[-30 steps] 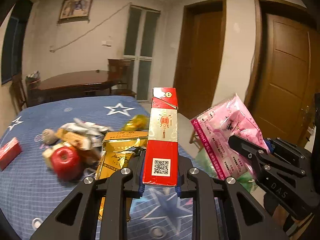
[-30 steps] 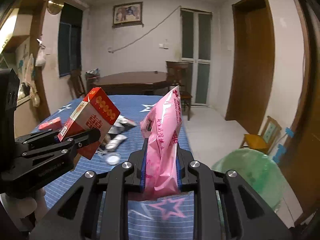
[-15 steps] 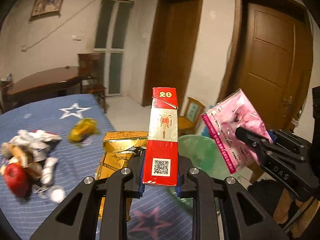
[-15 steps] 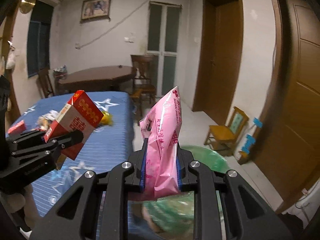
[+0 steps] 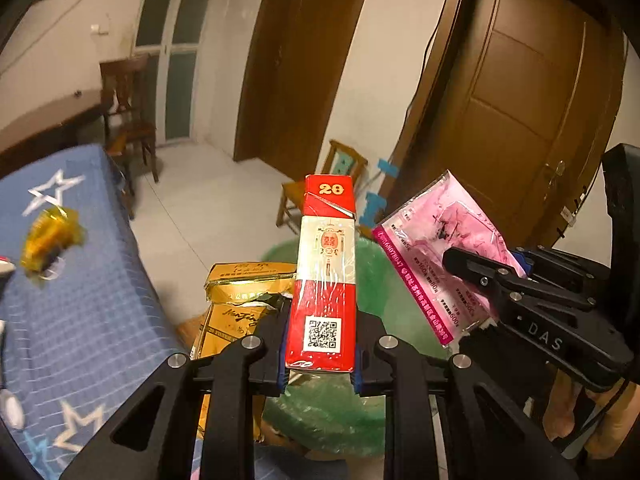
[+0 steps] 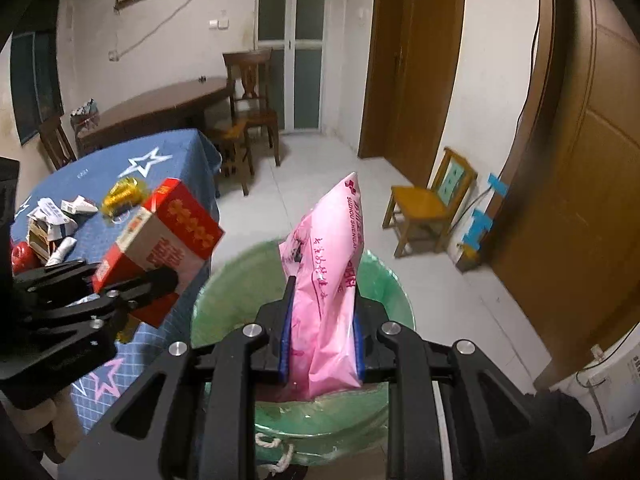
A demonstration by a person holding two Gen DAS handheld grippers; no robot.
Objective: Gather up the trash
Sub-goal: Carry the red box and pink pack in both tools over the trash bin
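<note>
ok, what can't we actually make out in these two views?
- Bin contents: right wrist view, blocked by the pink bag and right hand-held gripper.
- Gold pack: left wrist view, lower part behind the left hand-held gripper.
- Yellow wrapper: left wrist view, motion-blurred.
- Red box small print: too fine.

I hold my black two-finger left gripper [image 5: 320, 364] and right gripper [image 6: 322, 350] side by side, angled downward, each clamped tight on its load.
</note>
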